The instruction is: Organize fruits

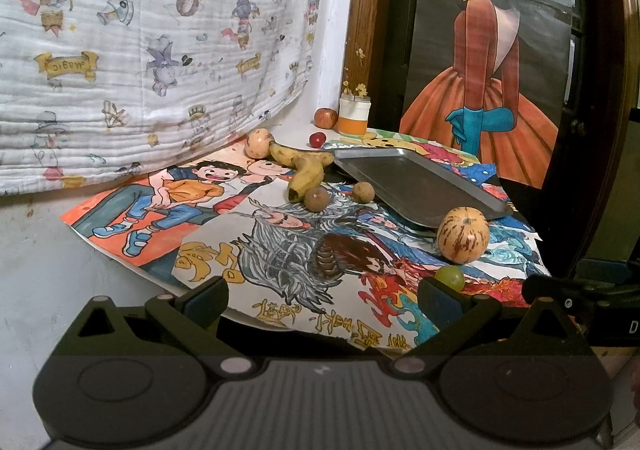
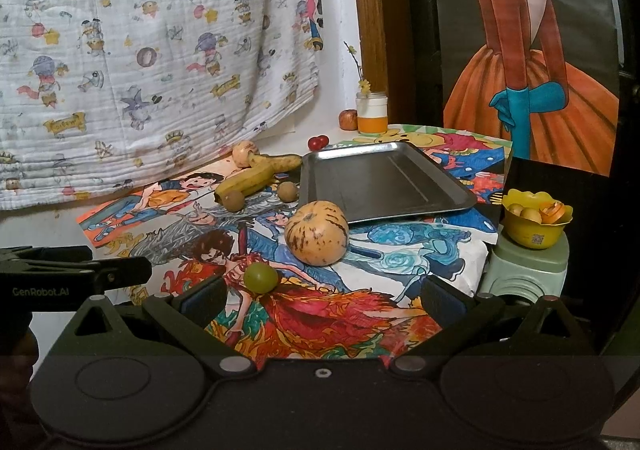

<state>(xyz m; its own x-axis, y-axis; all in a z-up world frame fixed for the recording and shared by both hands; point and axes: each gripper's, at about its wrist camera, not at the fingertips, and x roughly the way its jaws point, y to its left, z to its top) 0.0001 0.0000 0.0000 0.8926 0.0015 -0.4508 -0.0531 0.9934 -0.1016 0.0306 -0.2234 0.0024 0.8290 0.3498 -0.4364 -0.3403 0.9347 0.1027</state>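
Your left gripper (image 1: 324, 300) hangs low over the near edge of the table, jaws spread wide with nothing between them; its body also shows at the left edge of the right wrist view. Beyond it lie colourful drawings (image 1: 280, 250) that cover the tabletop, with a printed cloth (image 1: 140, 42) hanging behind at the left.

Working across from the left, you find a small speckled melon (image 1: 258, 143) at the back, touching the stem end of a spotted banana bunch (image 1: 302, 170). Just in front of the bananas sit two small brown fruits (image 1: 317, 199), one close to the banana tip and the other (image 1: 363, 192) against the tray's near corner. A red cherry-like fruit (image 1: 317, 139) lies behind, and farther back a red apple (image 1: 325, 117) stands beside an orange-and-white jar (image 1: 353, 115).

The metal tray (image 2: 384, 186) sits empty in the middle, tilted slightly on the papers. A large speckled melon (image 2: 316, 233) rests against its front edge, and a green grape (image 2: 261, 277) lies just in front of that melon, near your right gripper's left finger (image 2: 204, 296).

Your right gripper (image 2: 322, 300) is likewise spread wide and holds nothing. To the far right, off the table, a yellow bowl (image 2: 536, 234) with fruit in it stands on a pale green stool (image 2: 524, 270).
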